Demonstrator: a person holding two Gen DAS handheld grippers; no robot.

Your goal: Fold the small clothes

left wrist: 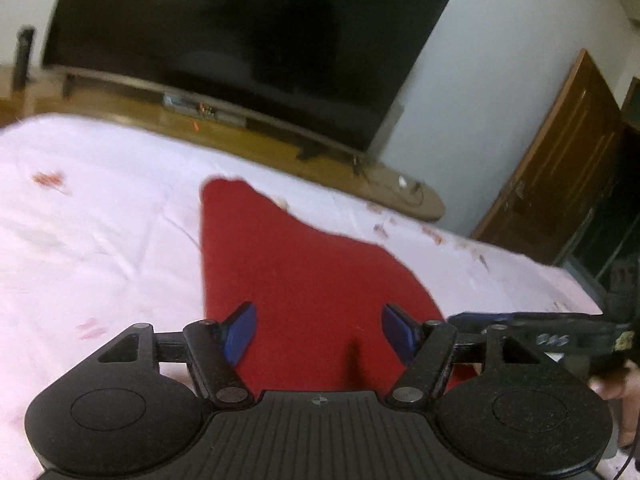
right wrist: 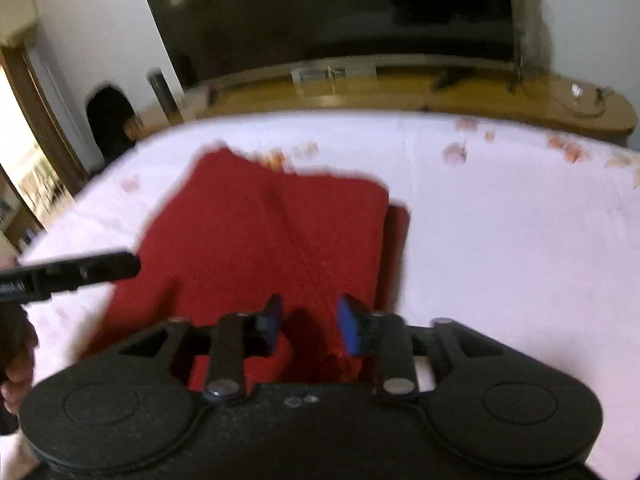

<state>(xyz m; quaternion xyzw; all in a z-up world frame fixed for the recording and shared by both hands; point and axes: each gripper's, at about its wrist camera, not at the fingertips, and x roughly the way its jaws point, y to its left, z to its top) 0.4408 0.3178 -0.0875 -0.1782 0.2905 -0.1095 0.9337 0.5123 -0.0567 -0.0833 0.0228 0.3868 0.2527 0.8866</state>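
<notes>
A red garment [left wrist: 304, 256] lies folded flat on the pale pink bed sheet [left wrist: 100, 220]. In the right wrist view the red garment [right wrist: 256, 232] shows a doubled edge on its right side. My left gripper [left wrist: 318, 316] hovers over its near part, blue pads wide apart with nothing between them. My right gripper [right wrist: 310, 308] is over the near edge, its pads apart above a small bunched bit of cloth without pressing on it. Each gripper's black finger [left wrist: 520, 320] [right wrist: 80, 270] shows side-on at the edge of the other's view.
The sheet [right wrist: 500, 240] spreads wide to the right of the garment. Beyond the bed's far edge stand a large dark television [left wrist: 240, 40] on a low wooden bench [right wrist: 480, 96] and a brown door [left wrist: 560, 152]. A person's hand [right wrist: 16, 376] holds the left gripper.
</notes>
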